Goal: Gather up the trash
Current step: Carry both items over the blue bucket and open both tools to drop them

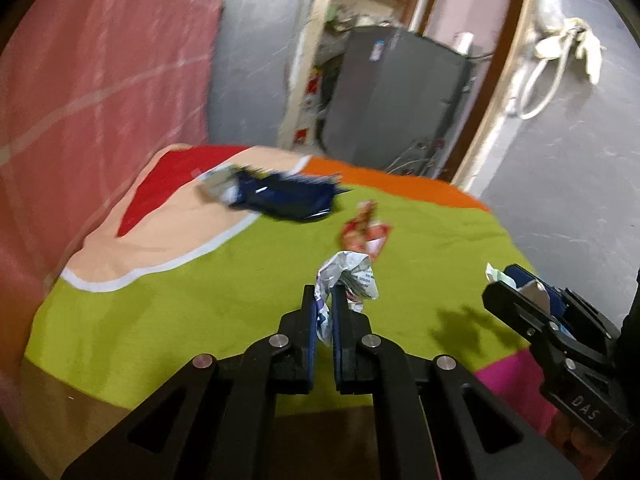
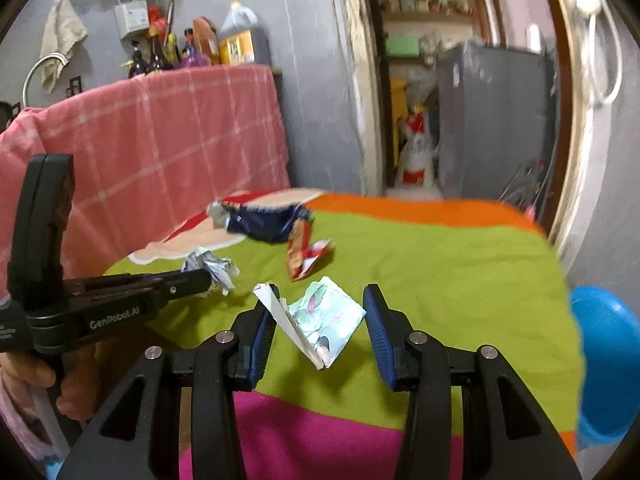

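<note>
Trash first: crumpled white printed paper ball (image 1: 349, 276) sits pinched between my left gripper (image 1: 323, 300) pads, fingers narrowed right down on a tail of it, most of the wad sticking out past the tips, above the green patch of the multicoloured bedspread (image 1: 200, 312). From the right wrist view the same wad (image 2: 214, 270) shows at the tip of that gripper (image 2: 202, 278), with a hand (image 2: 60, 380) on its handle at the picture's left.

My right gripper (image 2: 320, 300) has its blue-padded fingers (image 2: 378, 328) about halfway apart, with a folded pale card packet with a teal print (image 2: 324, 320) between them. Its left corner lies against the left pad; on the right I can't tell if the pad touches, so grip unclear. In the left wrist view that gripper (image 1: 516, 284) shows the packet (image 1: 500, 276) at its tips.

Farther up the bedspread from the packet: crumpled red and white snack wrapper (image 2: 306, 254), loose on the green. Beyond it, a dark blue foil bag with a silver end (image 2: 260, 222), lying on the peach and red part. Blue plastic bowl (image 2: 608, 360) is off the bedspread's right edge. Pink checked cloth (image 2: 160, 140) hangs behind its left side.
</note>
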Demonstrator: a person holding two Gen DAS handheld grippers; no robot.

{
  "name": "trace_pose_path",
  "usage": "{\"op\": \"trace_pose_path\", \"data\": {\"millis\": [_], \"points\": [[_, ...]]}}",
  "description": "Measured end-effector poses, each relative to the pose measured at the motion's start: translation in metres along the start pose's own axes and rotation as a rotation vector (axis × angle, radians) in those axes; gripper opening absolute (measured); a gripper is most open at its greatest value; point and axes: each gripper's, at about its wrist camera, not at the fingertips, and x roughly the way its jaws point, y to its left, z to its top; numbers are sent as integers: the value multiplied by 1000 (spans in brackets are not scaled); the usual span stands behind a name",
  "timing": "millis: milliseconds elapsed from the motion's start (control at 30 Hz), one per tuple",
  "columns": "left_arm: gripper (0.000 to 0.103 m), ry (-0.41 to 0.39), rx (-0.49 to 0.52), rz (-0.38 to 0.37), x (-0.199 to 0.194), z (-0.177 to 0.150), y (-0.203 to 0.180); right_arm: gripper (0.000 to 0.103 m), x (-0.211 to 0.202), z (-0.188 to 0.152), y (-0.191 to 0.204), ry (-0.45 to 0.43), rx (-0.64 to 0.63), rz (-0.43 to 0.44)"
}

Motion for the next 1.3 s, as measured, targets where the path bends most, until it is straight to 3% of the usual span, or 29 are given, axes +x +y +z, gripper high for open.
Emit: {"op": "trace_pose_path", "data": {"millis": [433, 633, 933, 1133, 1300], "points": [[4, -172, 108, -142, -15, 14, -93, 41, -86, 12, -59, -224, -27, -187], [5, -208, 130, -223, -1, 25, -146, 41, -116, 9, -100, -291, -8, -301], [5, -187, 194, -299, 35, 32, -218, 41, -141, -1, -168, -336, 50, -443], [5, -142, 273, -332, 64, 31, -268, 41, -148, -14, -208, -339, 112, -497], [5, -101, 283, -353, 88, 33, -292, 41, -152, -20, -227, -335, 143, -530]]}}
